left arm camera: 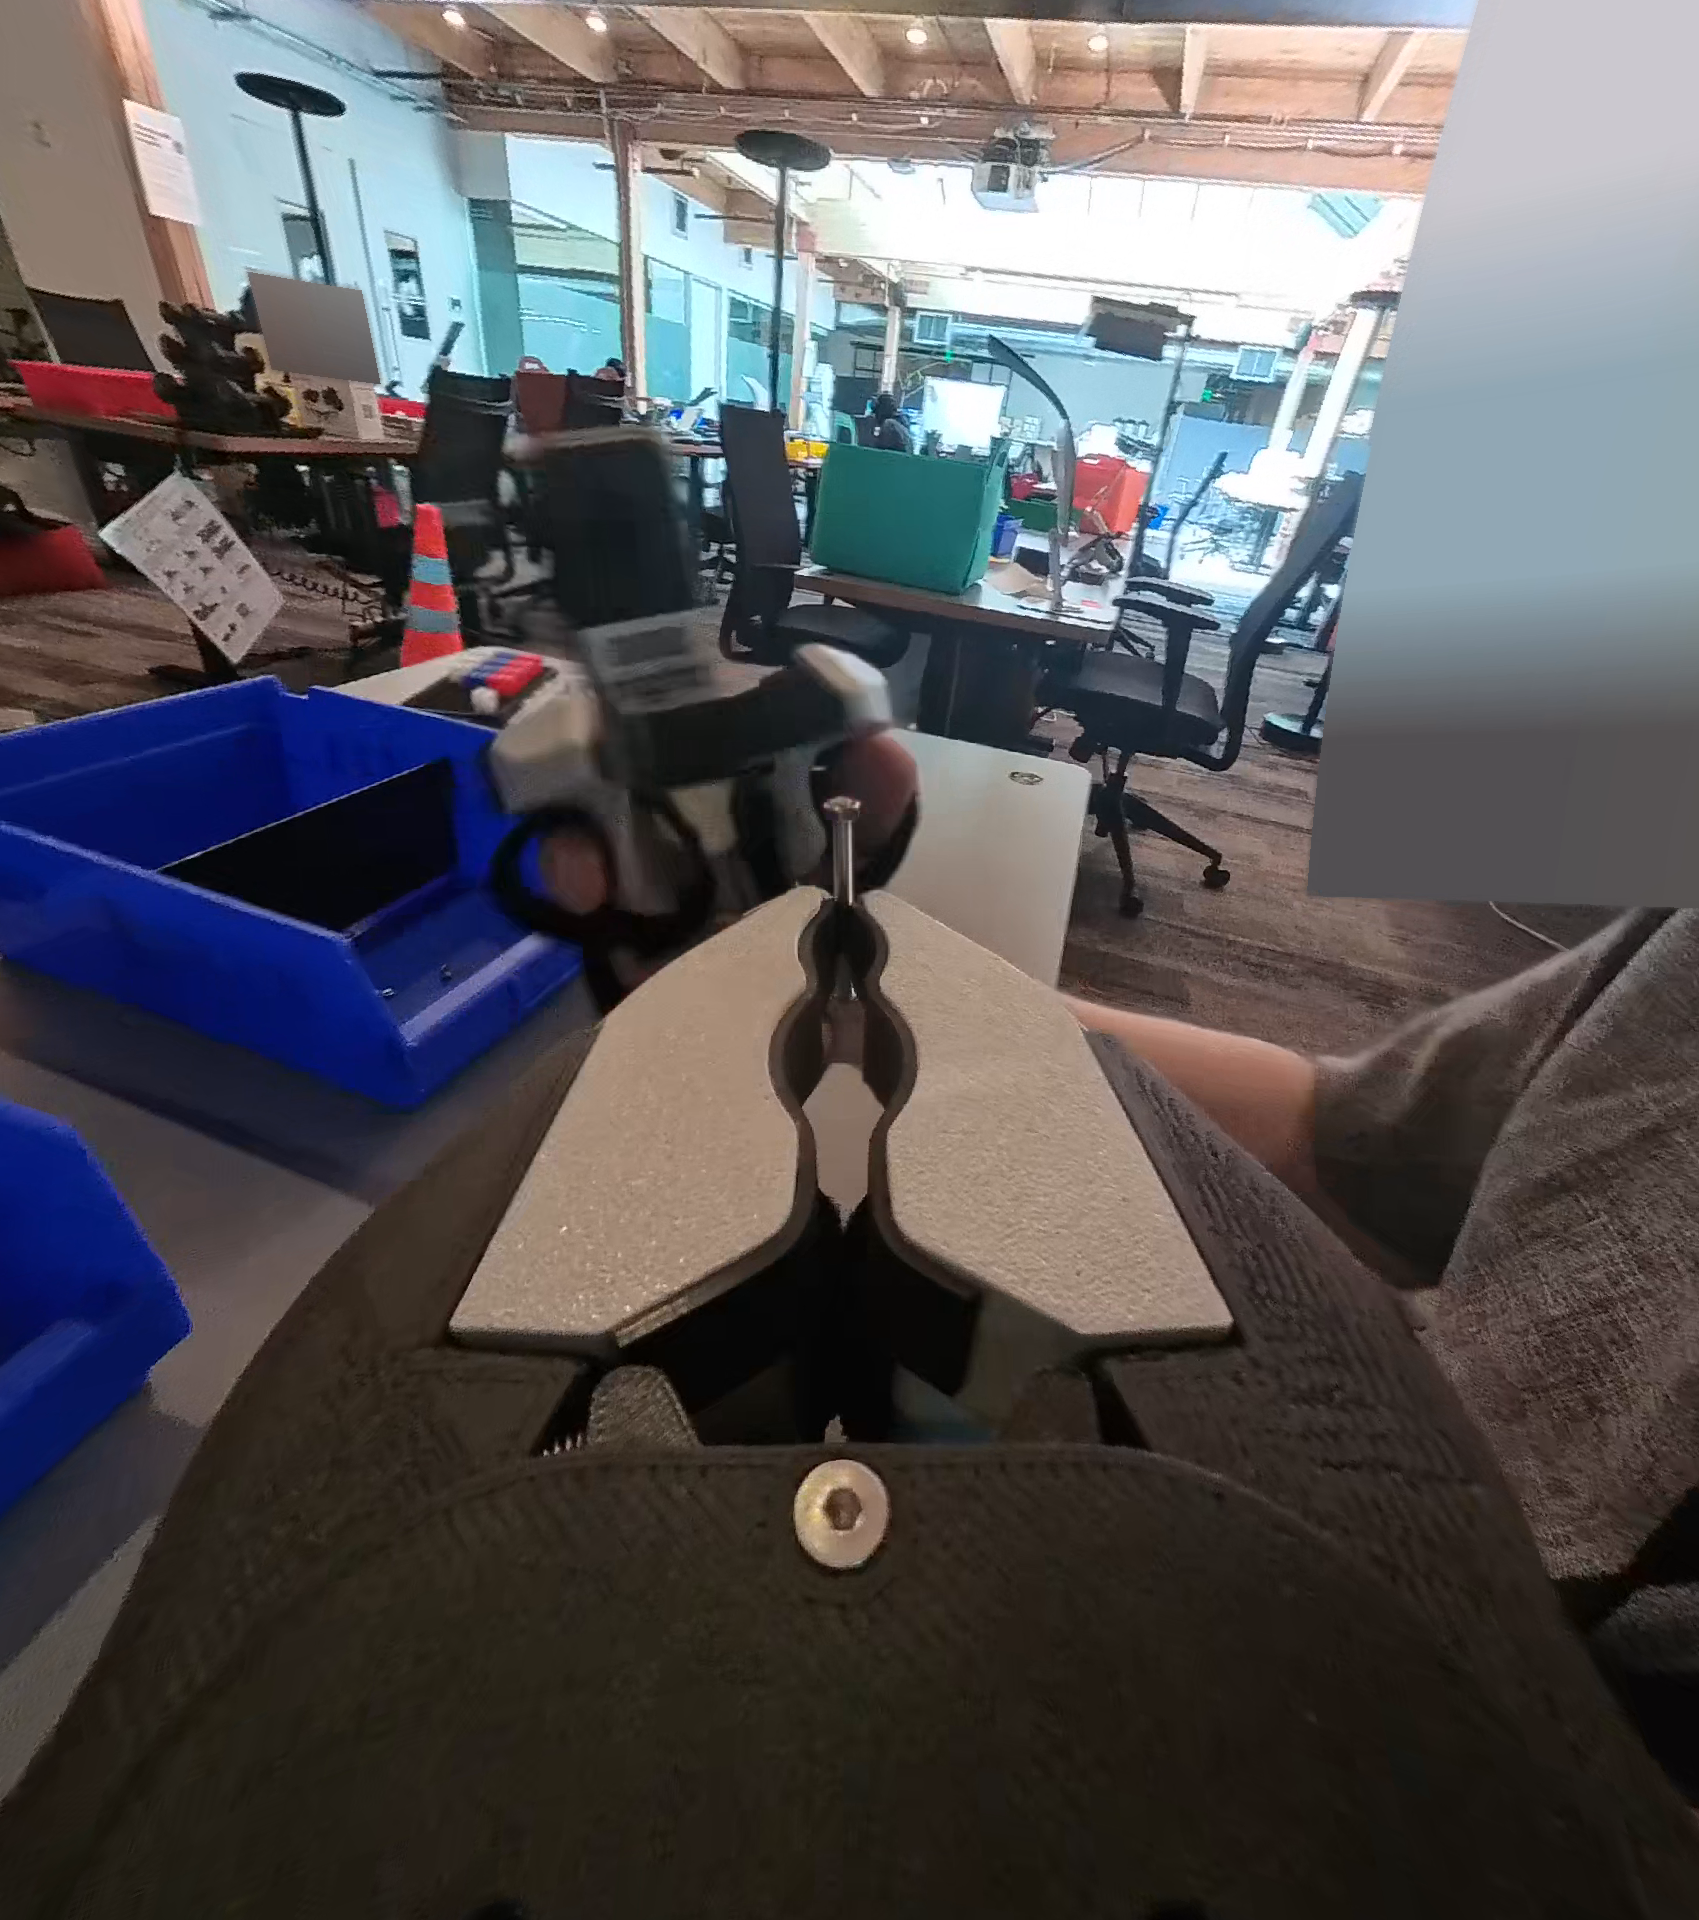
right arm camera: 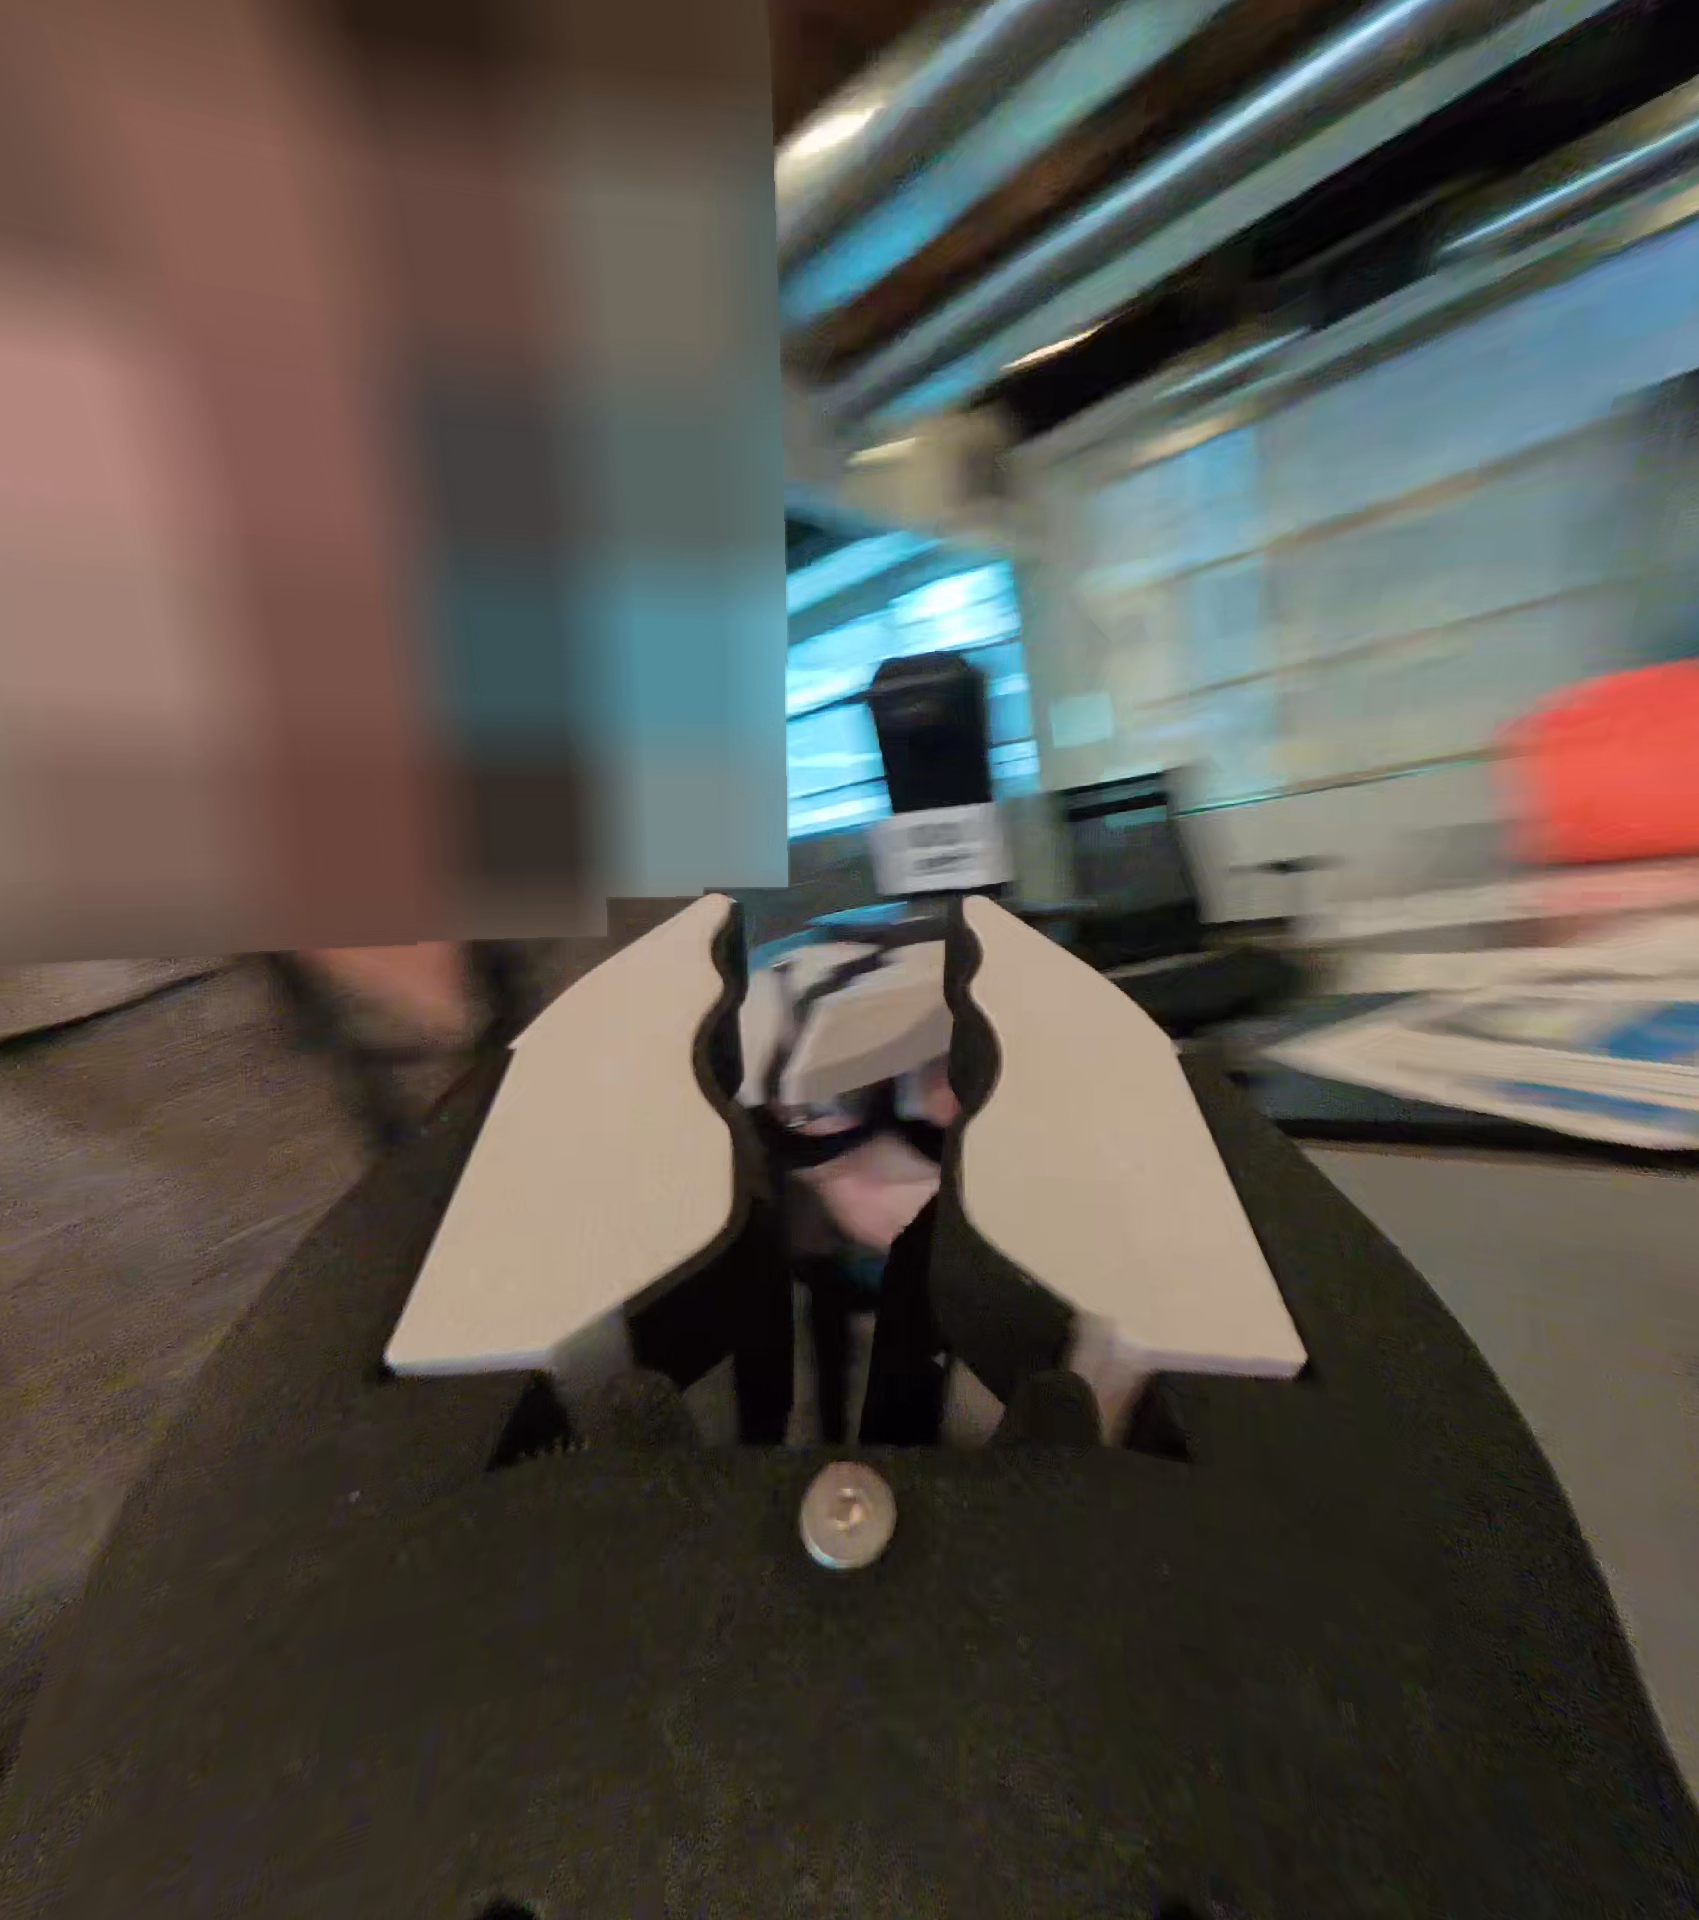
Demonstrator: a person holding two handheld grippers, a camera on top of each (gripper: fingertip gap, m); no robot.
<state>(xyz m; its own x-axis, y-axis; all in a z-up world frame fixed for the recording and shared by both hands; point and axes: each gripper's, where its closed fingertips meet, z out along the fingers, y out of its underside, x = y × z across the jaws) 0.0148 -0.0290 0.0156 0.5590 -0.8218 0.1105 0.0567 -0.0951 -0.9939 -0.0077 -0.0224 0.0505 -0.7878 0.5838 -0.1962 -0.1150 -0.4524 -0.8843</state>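
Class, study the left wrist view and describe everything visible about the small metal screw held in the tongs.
The screw is slim, silvery metal with a small rounded head at the top and a straight shank. It stands upright, head up, pinched between the tips of the left tongs, whose grey textured fingers close on its lower shank. Its tip is hidden between them. Nothing else touches it.

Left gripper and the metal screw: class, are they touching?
Touching. The left wrist view shows the left gripper shut on the screw, its head sticking up.
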